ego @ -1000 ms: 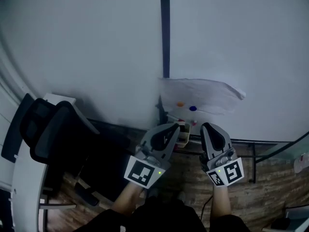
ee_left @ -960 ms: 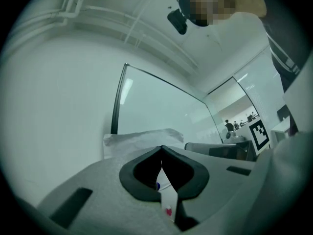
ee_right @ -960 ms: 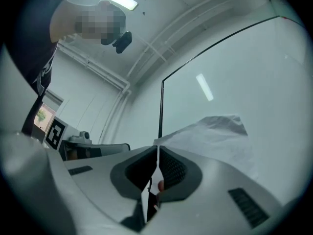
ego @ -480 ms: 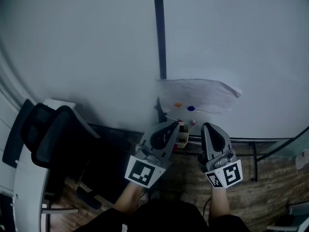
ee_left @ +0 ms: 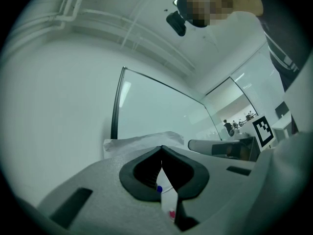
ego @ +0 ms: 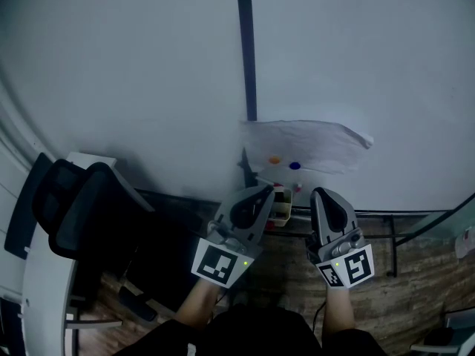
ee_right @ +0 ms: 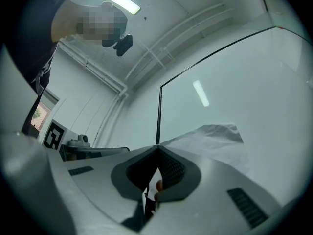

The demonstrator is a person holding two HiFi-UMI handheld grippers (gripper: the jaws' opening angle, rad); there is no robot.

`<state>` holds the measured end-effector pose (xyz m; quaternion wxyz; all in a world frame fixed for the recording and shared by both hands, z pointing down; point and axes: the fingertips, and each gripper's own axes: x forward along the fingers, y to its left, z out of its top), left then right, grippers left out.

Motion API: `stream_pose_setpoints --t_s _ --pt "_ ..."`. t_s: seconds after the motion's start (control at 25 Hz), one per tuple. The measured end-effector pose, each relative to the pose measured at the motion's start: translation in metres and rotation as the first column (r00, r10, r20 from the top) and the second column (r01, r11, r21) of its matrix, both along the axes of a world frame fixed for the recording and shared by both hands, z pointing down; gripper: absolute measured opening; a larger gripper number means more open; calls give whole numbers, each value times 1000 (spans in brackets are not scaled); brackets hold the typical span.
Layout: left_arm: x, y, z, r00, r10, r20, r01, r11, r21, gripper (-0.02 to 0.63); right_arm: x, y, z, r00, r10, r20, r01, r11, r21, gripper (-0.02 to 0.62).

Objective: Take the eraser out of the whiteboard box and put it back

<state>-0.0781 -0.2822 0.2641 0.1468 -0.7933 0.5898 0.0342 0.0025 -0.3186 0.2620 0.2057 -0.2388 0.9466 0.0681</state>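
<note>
Left gripper [ego: 268,192]: fingers closed tip to tip, nothing held. Right gripper [ego: 320,194]: fingers likewise pressed together, empty. Both sit side by side, pointing at the whiteboard [ego: 356,65]. Whiteboard box [ego: 281,208] sits at the board's lower edge, between the two gripper tips and just below a white sheet [ego: 308,145] stuck to the board. Eraser: cannot be made out, box contents too small to tell.
</note>
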Motion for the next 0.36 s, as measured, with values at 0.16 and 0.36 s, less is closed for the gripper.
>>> stream_pose_setpoints --t_s 0.16,0.36 --pt "0 0 1 1000 5 0 -5 1000 -2 5 -1 0 1 1000 -2 -1 2 1000 -2 3" --pt "-1 -3 5 1000 7 -3 -7 1000 -6 4 -2 -3 6 1000 -3 -10 3 1000 -10 3"
